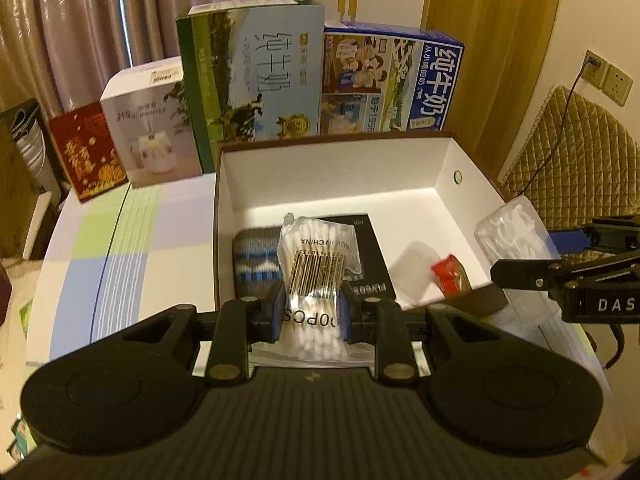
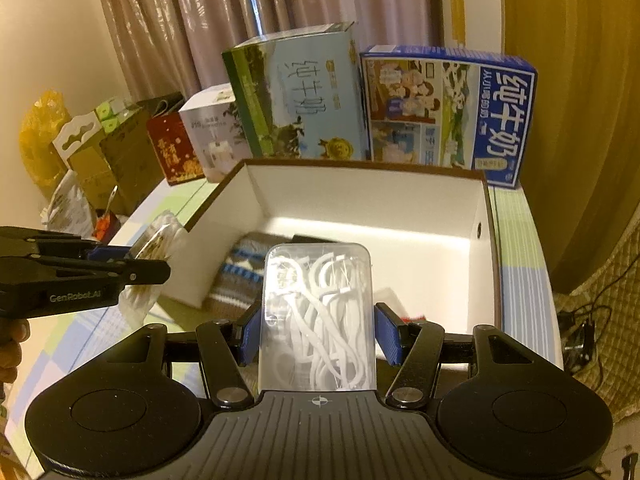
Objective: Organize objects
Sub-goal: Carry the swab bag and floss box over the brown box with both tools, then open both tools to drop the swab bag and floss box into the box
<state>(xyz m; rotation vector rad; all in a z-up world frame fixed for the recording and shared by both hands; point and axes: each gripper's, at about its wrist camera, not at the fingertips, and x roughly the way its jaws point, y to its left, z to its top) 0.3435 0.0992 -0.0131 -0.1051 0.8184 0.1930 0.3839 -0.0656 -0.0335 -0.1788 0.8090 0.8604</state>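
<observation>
two wrist fisheyes, both aimed into the same open box

our left wrist view sat low behind the left gripper [image 1: 312, 312], facing the near wall of the white box [image 1: 440, 168], close enough that its interior filled mid-frame. our right wrist view looked along the right gripper [image 2: 318, 338] from the other near corner, facing the same way. we shared the box, the milk cartons [image 2: 448, 112] behind it, the curtain, and each other's gripper at frame edge.

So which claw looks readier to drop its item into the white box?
Probably the left. The left claw holds the cotton swab bag at the near wall of the white box, its top already over the inside. The right claw holds the floss pick case similarly close, so it's a narrow call.
</observation>
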